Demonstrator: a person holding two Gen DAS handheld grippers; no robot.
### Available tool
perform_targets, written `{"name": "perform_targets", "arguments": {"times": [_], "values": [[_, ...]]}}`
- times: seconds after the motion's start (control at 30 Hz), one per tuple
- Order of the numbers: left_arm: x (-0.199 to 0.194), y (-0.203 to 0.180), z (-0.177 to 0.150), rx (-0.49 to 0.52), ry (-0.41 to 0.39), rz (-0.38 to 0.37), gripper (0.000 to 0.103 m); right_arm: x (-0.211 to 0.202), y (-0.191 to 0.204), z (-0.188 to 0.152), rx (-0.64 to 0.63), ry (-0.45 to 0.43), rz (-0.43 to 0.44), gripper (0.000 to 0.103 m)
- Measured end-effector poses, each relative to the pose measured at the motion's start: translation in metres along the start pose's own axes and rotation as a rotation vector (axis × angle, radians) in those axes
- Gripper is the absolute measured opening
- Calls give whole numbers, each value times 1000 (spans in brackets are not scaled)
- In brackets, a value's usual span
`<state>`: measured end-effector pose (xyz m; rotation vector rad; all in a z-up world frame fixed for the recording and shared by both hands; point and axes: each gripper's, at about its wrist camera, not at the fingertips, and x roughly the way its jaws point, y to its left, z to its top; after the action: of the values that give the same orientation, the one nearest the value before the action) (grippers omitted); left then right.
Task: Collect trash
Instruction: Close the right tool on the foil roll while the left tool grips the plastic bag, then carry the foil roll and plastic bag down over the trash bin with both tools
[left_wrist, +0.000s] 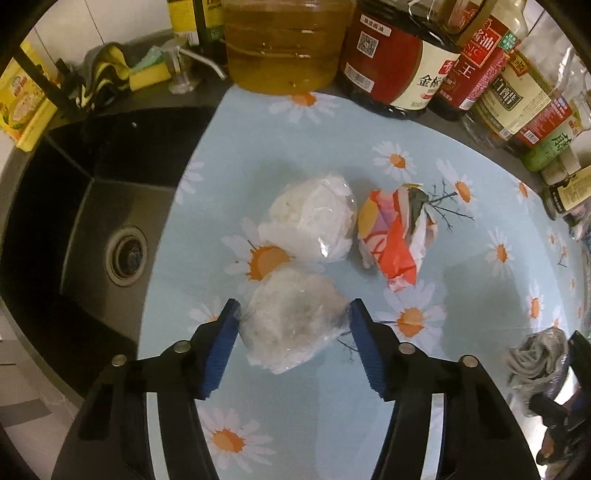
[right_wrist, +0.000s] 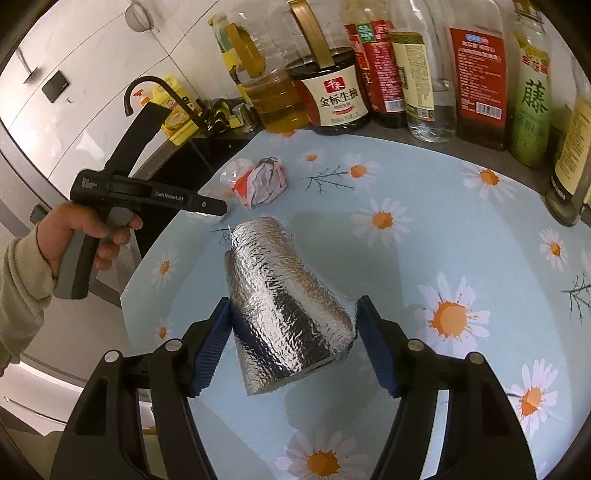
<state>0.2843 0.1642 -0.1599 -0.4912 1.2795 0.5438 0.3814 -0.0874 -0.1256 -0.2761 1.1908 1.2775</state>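
In the left wrist view my left gripper (left_wrist: 293, 314) has its blue pads touching both sides of a crumpled clear-plastic ball (left_wrist: 291, 325) on the daisy-print mat (left_wrist: 258, 155). Behind it lie a white plastic-wrapped ball (left_wrist: 310, 218) and a crumpled red-and-white wrapper (left_wrist: 397, 236). In the right wrist view my right gripper (right_wrist: 293, 314) is shut on a silver foil container (right_wrist: 284, 295), tilted over the mat (right_wrist: 461, 229). The wrapper (right_wrist: 264, 181) lies beyond it, with the left gripper's body (right_wrist: 147, 194) in a hand at the left.
A dark sink (left_wrist: 110, 206) with a drain lies left of the mat. Oil and sauce bottles (left_wrist: 391, 62) line the back and right edge; they also show in the right wrist view (right_wrist: 332, 88). A black faucet (right_wrist: 147, 88) and sponges (left_wrist: 147, 70) stand behind the sink.
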Motion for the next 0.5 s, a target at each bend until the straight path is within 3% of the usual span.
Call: {"name": "perform_targets", "arguments": {"times": [0.27, 0.5], "values": [[-9, -2, -15, 32, -41, -17, 54, -5, 8, -6, 30, -8, -32, 68], [-34, 9, -34, 81, -92, -87, 54, -10, 32, -18, 100, -18, -94, 68]]}}
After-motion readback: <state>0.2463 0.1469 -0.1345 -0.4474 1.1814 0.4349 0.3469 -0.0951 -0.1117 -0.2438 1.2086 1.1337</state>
